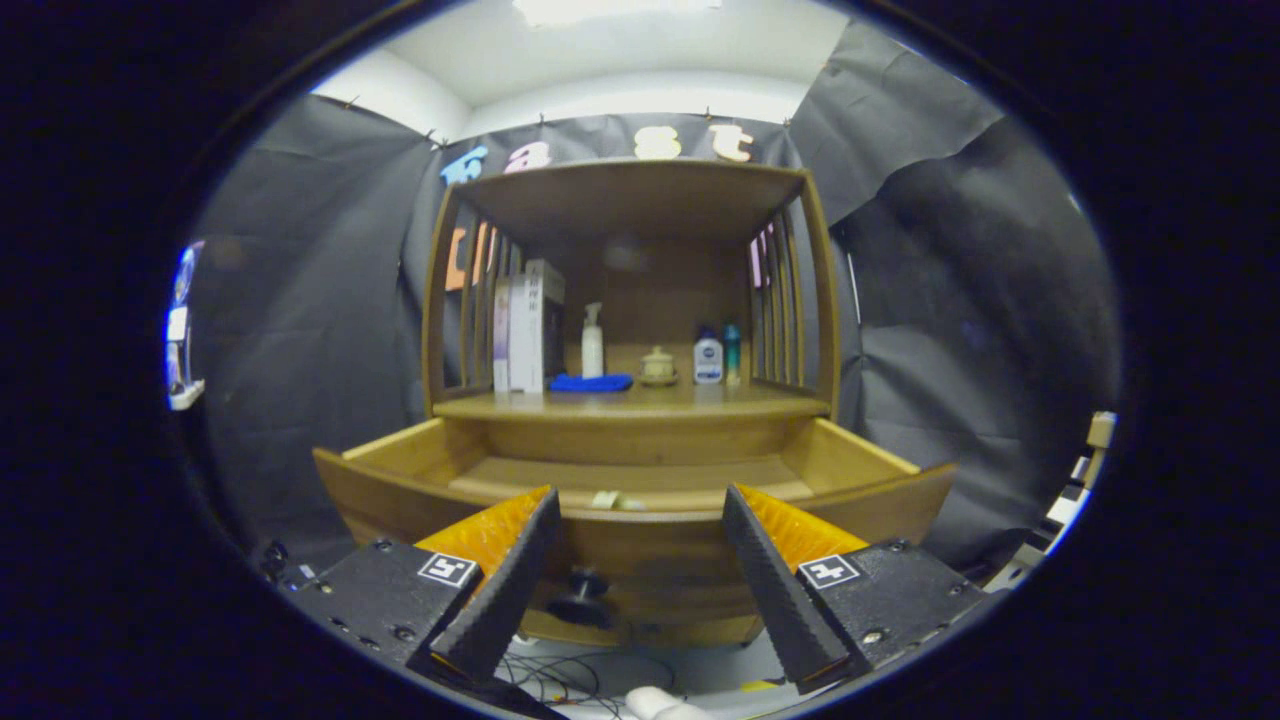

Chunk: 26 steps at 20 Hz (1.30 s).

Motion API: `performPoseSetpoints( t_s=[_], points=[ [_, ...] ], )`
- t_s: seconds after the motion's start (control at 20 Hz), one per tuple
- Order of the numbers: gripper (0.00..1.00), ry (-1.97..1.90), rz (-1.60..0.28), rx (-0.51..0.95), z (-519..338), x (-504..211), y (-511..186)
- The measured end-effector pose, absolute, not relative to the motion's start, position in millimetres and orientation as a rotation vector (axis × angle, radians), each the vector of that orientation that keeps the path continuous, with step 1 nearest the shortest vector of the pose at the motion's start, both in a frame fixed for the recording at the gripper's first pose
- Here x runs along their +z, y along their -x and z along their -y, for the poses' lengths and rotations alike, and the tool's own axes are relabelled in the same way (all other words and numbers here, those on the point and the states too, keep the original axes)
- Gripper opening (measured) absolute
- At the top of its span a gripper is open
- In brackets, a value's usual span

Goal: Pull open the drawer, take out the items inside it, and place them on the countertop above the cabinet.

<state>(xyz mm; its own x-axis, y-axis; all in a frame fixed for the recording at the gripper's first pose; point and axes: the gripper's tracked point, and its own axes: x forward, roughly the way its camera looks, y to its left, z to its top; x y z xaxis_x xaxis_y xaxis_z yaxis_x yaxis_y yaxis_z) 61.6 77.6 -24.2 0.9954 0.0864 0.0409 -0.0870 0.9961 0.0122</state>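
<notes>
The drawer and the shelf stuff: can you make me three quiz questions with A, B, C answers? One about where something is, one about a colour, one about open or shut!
1. Where does the blue cloth lie?
A. In the drawer
B. On the countertop, by the white pump bottle
C. On the floor

2. What colour is the drawer knob?
A. Black
B. Red
C. White

3. How is the drawer?
A. Shut
B. Taken out
C. Pulled open

Answers:
1. B: the cloth lies on the countertop at the foot of the pump bottle.
2. A: the knob on the drawer front, seen between the claw's fingers, is black.
3. C: the drawer stands out from the cabinet with its inside showing and a small pale thing near its front wall; the claw is open and holds nothing.
</notes>
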Motion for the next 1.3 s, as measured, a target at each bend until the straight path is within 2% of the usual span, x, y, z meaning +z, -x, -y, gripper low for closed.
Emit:
performPoseSetpoints(
  t_s=[0.25, 0.5, 0.75, 1.1, 1.3],
  points=[
    [1.0, -0.066, 0.005, 0.102, -78, 47, -98],
    [0.99, -0.055, -0.182, 0.168, -108, 70, -165],
    [0.99, -0.024, -0.504, 0.158, -127, 22, -214],
    [0.92, 0.034, -0.936, 0.146, -140, -57, -213],
    [0.82, 0.03, -1.08, 0.103, -135, -94, -202]
  ],
)
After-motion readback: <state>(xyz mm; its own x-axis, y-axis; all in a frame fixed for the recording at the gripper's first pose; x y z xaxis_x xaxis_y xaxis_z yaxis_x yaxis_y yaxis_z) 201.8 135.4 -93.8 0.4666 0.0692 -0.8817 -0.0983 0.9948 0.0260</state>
